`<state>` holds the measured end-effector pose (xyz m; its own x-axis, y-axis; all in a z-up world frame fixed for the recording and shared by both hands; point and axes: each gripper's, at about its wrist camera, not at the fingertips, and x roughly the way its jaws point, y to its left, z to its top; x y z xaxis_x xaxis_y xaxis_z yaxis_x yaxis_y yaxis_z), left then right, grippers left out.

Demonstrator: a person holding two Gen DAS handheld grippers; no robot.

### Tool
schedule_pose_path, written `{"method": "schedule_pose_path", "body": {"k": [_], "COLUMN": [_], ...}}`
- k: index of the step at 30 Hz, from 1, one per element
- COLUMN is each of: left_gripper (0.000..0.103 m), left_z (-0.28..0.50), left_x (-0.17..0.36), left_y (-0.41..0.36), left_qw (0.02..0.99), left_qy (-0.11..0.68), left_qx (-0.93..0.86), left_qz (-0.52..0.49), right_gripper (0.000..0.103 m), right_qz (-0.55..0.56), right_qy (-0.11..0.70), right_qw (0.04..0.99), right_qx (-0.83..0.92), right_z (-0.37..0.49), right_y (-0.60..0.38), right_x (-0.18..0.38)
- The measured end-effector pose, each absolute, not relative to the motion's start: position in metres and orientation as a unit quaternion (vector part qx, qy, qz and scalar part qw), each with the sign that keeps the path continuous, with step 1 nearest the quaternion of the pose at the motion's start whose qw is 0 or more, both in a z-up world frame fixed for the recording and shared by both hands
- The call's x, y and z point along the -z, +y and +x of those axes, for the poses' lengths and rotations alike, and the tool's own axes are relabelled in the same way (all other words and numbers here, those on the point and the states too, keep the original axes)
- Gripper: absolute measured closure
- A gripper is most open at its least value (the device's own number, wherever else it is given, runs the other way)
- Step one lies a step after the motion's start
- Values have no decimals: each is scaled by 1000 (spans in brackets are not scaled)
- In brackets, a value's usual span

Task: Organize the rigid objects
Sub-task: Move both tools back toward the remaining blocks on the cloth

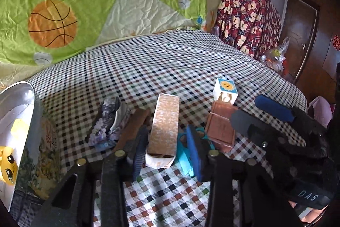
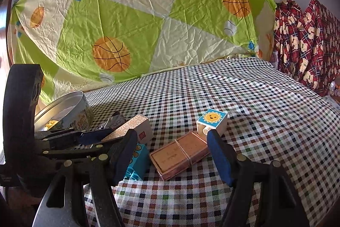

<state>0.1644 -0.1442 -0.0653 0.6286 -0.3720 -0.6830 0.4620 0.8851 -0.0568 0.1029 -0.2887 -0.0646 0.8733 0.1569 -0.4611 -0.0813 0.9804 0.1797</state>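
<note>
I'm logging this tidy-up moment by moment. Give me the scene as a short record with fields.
surface: checked cloth
left gripper: open, tall box between its jaws, gap showing at one pad
right gripper: open, empty, pointed at flat box
flat box: lies flat, rubber band round it
sun cube: just behind flat box
teal block: between tall box and flat box
tin: lid off, yellow toy inside
</note>
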Motion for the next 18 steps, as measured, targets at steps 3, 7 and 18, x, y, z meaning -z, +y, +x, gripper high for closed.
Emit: {"method": "schedule_pose_path", "body": {"k": [3, 7, 18], "left_gripper": [66, 66, 79], "left_z": [176, 189, 178], "left_x": [64, 66, 70], "left_y": [-142, -141, -139], "left_qw": [900, 890, 897], "left_qy": [377, 392, 384], "left_qx": [214, 230, 214], "left_qz": [50, 34, 46], "right_gripper": [33, 33, 31], "right_qz": [76, 78, 88], "right_qy": [243, 240, 251], "right_qw": [965, 966, 962], "right_qx": [-60, -58, -66], "right_z": [103, 102, 105], "right_y": [-288, -290, -292], "right_x": [65, 64, 66]}}
